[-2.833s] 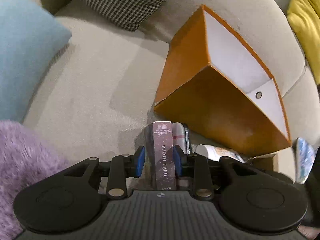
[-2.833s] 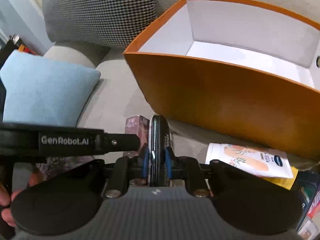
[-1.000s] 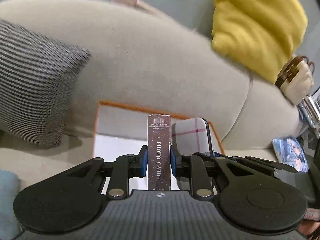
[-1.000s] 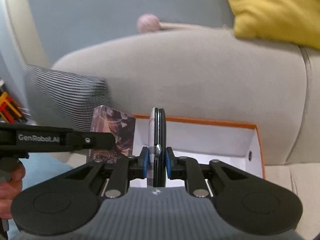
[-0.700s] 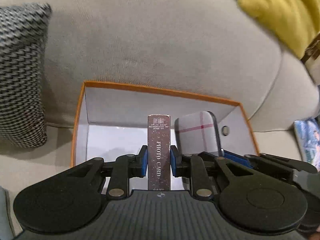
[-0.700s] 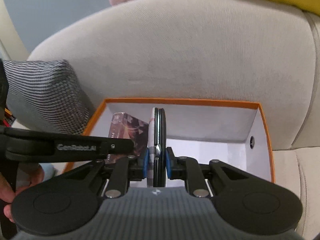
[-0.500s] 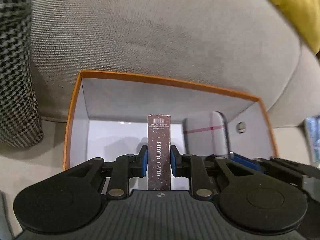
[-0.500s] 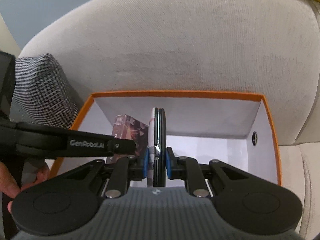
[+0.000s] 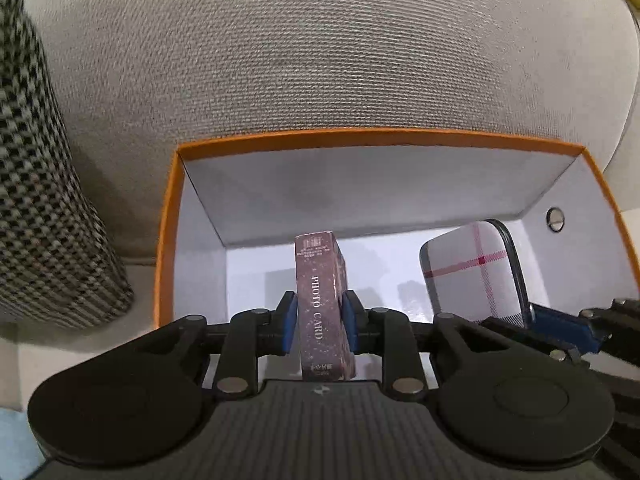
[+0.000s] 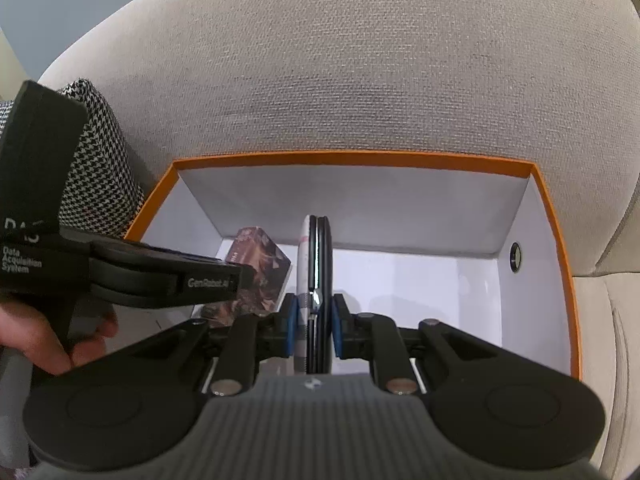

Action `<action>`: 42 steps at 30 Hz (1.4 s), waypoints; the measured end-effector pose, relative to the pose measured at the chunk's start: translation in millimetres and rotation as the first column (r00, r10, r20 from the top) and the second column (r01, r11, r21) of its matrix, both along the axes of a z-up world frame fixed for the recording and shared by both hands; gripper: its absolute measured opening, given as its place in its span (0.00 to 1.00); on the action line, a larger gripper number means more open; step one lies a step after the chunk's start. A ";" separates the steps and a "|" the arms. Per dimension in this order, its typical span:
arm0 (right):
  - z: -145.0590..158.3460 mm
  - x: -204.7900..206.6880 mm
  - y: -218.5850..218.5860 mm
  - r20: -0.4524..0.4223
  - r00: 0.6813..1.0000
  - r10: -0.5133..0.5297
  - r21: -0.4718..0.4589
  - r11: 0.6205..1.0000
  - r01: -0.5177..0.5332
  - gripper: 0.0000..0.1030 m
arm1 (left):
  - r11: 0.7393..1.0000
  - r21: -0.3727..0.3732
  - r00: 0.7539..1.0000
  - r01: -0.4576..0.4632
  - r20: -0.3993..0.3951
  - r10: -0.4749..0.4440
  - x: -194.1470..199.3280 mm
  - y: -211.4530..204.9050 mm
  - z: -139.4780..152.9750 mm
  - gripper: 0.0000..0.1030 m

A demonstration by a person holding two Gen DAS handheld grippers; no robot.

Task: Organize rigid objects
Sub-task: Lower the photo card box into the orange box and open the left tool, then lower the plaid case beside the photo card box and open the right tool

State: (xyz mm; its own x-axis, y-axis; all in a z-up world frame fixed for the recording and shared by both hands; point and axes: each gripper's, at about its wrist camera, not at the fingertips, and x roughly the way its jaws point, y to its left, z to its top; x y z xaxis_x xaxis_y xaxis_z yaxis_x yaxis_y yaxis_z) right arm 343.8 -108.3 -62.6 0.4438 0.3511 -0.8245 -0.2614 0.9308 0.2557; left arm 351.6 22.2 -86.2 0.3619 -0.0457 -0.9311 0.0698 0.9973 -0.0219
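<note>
Hovering over 1 orange box (image 9: 168,216): L fingers (image 9: 319,322) just loosening round 1 card box (image 9: 320,300); R fingers (image 10: 313,320) clamped on 1 phone (image 10: 320,264).

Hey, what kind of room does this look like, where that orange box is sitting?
Most likely a living room or lounge: the orange box sits on a beige fabric sofa, beside a houndstooth cushion and against the padded backrest.
</note>
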 end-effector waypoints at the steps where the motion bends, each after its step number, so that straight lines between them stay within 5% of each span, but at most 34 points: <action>1: -0.3 -0.8 0.5 -0.001 1.000 0.000 0.001 1.000 0.000 0.17 | 0.999 0.036 1.000 0.018 0.014 -0.019 -2.1 -4.7 2.2 0.29; 3: -0.3 -1.9 1.6 -0.001 1.000 0.001 0.001 1.000 -0.001 0.17 | 0.989 0.136 0.996 0.059 0.054 -0.067 -7.8 -14.5 5.7 0.29; 6: 0.7 -4.1 2.9 0.001 1.000 0.003 0.000 1.000 -0.003 0.17 | 0.963 0.255 0.988 0.092 0.099 -0.121 -14.2 -25.3 11.2 0.45; 12: 1.6 -3.7 7.0 -0.002 1.000 0.012 0.005 1.000 -0.011 0.17 | 0.968 0.238 0.987 0.077 0.121 -0.109 -23.6 -17.4 22.7 0.45; 17: 5.0 -3.4 10.0 -0.002 1.000 0.026 0.014 1.000 -0.026 0.17 | 0.995 0.095 0.977 0.032 0.207 -0.051 -37.8 2.9 53.8 0.48; 20: 5.3 0.5 14.0 -0.009 1.000 0.029 0.012 1.000 -0.029 0.17 | 0.999 0.025 0.966 -0.022 0.257 0.015 -47.2 20.9 72.7 0.58; 27: 1.4 11.3 25.3 -0.053 0.998 0.024 0.014 1.000 -0.024 0.17 | 0.983 -0.115 0.968 -0.146 0.188 0.166 -46.0 74.1 81.0 0.58; 34: -20.8 26.6 38.4 -0.155 0.988 -0.028 0.004 1.000 0.029 0.17 | 0.946 -0.264 0.971 -0.188 0.097 0.220 -51.9 97.9 63.1 0.31; 42: -38.5 38.6 57.6 -0.227 0.972 -0.053 0.065 0.995 0.070 0.17 | 0.922 -0.342 0.973 -0.181 0.076 0.219 -63.4 101.0 49.2 0.16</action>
State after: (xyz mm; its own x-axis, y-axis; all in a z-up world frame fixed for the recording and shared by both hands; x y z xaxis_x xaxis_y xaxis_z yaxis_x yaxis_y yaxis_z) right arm 382.3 -50.7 -101.1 0.2729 0.3913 -0.8789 -0.1322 0.9201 0.3686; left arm 288.2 123.1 -37.0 0.4951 -0.2593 -0.8292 -0.1099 0.9281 -0.3559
